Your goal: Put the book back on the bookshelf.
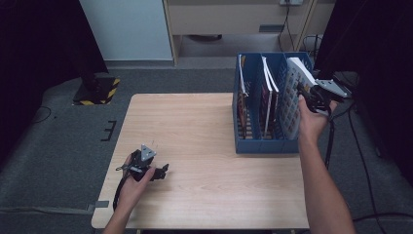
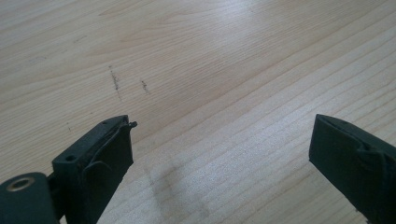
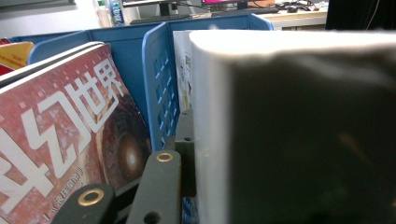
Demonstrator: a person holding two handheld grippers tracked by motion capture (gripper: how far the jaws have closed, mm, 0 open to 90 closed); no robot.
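A blue file rack (image 1: 265, 145) with three compartments stands at the table's right side. In its rightmost compartment leans a thick white book (image 1: 292, 92) with a patterned cover, and my right gripper (image 1: 309, 95) is shut on the book's upper edge. In the right gripper view the book's white page block (image 3: 299, 130) is pressed against one black finger (image 3: 185, 140); the other finger is hidden behind it. My left gripper (image 1: 163, 170) rests on the wooden table (image 1: 195, 126) at the front left, open, with bare wood between its fingers (image 2: 100, 158).
A red magazine with white characters (image 3: 60, 135) stands in the middle compartment (image 1: 268, 100), past a blue divider (image 3: 161, 79). More thin books (image 1: 242, 92) fill the left compartment. Grey carpet and cables surround the table; a yellow-black striped base (image 1: 97, 90) sits far left.
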